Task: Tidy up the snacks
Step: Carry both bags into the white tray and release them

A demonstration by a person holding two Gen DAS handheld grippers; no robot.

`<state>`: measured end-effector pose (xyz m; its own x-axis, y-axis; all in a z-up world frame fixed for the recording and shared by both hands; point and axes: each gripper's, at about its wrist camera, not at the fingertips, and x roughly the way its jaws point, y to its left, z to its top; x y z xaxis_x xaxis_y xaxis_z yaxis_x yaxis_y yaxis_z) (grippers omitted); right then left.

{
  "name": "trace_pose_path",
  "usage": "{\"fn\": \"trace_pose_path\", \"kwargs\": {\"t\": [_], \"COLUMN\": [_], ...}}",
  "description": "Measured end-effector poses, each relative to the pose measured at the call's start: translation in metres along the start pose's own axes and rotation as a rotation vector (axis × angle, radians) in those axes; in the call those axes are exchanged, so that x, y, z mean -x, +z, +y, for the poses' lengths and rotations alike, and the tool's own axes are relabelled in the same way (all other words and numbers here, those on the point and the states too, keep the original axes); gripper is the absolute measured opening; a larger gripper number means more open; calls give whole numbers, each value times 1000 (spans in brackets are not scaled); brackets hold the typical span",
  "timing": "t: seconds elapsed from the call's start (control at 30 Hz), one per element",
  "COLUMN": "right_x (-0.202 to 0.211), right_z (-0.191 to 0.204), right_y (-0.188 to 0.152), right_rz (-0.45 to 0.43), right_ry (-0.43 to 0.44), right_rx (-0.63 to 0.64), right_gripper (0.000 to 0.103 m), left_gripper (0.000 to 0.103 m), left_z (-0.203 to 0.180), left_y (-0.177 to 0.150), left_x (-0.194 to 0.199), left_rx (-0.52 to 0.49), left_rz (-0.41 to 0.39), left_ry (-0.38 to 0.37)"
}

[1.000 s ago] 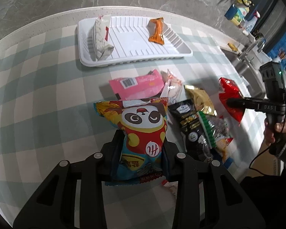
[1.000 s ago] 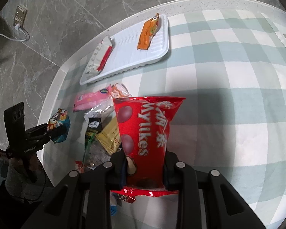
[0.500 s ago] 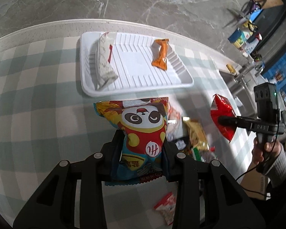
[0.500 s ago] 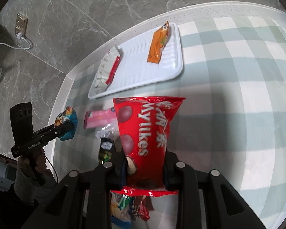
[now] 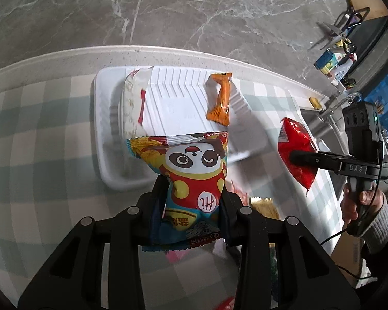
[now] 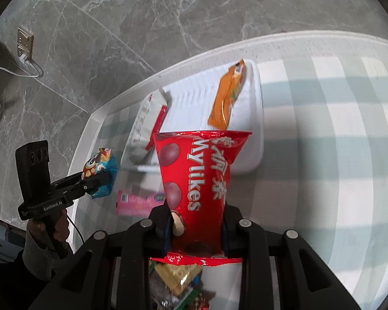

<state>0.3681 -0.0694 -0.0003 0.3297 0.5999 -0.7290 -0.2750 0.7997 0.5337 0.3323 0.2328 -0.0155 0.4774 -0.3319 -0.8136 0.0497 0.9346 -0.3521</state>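
Observation:
My left gripper [image 5: 192, 193] is shut on a panda snack bag [image 5: 191, 170] and holds it above the near edge of the white tray [image 5: 103, 139]. My right gripper [image 6: 198, 214] is shut on a red Mylikes bag [image 6: 199, 170], held above the table near the tray [image 6: 257, 129]. The tray holds a white and red packet [image 5: 132, 106] on its left and an orange packet [image 5: 219, 100] on its right. The right gripper with the red bag [image 5: 296, 160] shows in the left wrist view. The left gripper with the panda bag [image 6: 101, 173] shows in the right wrist view.
A pink packet [image 6: 139, 202] lies on the checked tablecloth [image 6: 323, 155] in front of the tray. Several loose snacks [image 6: 178, 281] lie under my right gripper. The table's far edge [image 5: 64, 56] borders a marble wall. A sink area with bottles [image 5: 331, 62] stands at the right.
Both grippers have moved forward towards the tray with their bags. The loose snack pile has slid below and behind the grippers in both views.

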Motion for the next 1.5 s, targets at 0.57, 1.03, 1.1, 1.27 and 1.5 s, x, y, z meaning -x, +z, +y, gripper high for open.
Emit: {"fn": "trace_pose_path", "kwargs": {"t": [0.57,1.03,1.1,1.27,1.5], "right_x": [-48,-77,-82,-90,-92], "right_z": [-5,-1,2,11,22], "right_y": [62,84,86,89,89], "right_rz": [15,23,27,29,21], "right_ry": [-23,-43,-45,-60,-88], "right_rx": [27,58,68,99,143], "right_gripper": [31,31,31,33,36], "left_gripper": [33,34,34,34,41], "left_z": [3,5,5,3,-1], "left_y": [59,82,84,84,84], "left_x": [-57,-96,-101,-111,-118], "left_rx": [-14,-29,-33,-48,-76], "left_rz": [20,33,35,35,28], "left_ry": [15,61,68,93,137]}}
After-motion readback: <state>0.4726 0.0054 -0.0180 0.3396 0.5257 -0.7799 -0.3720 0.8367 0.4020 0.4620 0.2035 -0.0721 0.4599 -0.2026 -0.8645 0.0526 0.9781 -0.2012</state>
